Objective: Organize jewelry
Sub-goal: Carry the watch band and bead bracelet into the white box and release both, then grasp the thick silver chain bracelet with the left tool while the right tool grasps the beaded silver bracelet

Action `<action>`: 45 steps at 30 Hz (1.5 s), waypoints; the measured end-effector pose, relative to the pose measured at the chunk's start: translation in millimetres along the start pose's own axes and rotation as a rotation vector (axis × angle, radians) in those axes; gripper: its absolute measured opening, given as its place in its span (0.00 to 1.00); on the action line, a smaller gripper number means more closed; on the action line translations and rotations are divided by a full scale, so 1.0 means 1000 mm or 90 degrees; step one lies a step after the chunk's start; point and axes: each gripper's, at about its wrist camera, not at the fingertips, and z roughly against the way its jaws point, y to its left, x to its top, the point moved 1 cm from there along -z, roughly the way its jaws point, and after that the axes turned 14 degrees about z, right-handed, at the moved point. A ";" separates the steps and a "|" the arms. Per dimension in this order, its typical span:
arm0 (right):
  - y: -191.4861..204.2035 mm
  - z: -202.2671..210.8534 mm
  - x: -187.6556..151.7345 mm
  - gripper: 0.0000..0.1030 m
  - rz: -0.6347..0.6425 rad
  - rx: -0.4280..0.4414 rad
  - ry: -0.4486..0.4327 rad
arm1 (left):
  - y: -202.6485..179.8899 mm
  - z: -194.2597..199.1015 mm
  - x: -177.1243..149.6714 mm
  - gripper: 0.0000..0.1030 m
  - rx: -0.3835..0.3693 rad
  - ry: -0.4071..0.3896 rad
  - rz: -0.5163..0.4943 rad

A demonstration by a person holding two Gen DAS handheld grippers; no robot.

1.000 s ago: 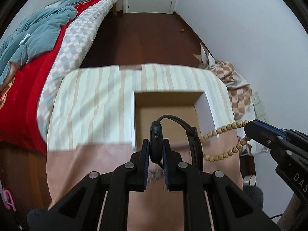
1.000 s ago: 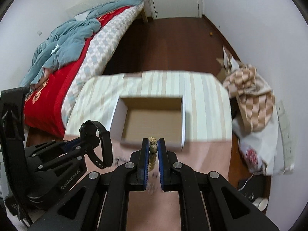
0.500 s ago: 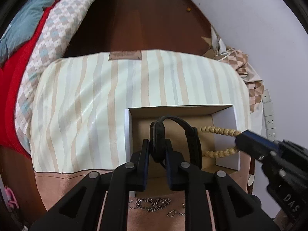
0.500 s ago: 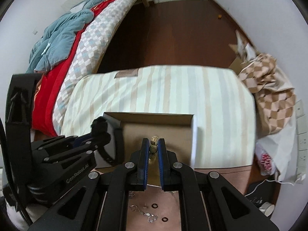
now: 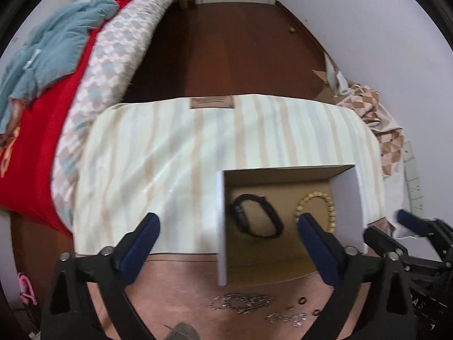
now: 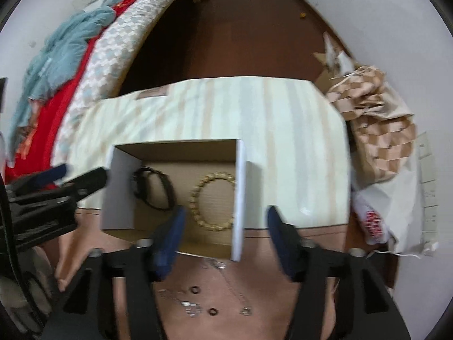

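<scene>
Left gripper, black-framed with blue pads, is held wide open and empty above the near left corner of the open white-walled cardboard box; nothing is gripped between the fingers. Such wide spread is judged to suit a release over the box, not a pickup.

Inside the box, a black wrist band with a small watch body is seen lying flat on the brown floor at the left, and a loop of pale wooden beads lies flat at the right, apart from the band.

Right gripper is likewise spread wide and empty, straddling the box's right wall, beads just ahead of its left pad.

Loose jewelry is noted on the pinkish cloth in front of the box: tangled silver chains and small dark rings. These are judged not yet sorted.
</scene>
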 end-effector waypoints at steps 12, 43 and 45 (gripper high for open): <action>0.015 -0.008 -0.024 0.92 0.011 -0.093 0.005 | 0.017 0.003 -0.030 0.98 0.064 -0.045 0.004; 0.081 0.145 -0.088 0.92 0.030 -0.143 -0.164 | 0.059 0.143 -0.118 0.98 0.034 -0.206 0.050; 0.084 0.148 -0.094 0.92 0.030 -0.137 -0.168 | 0.062 0.143 -0.123 0.98 0.038 -0.195 0.054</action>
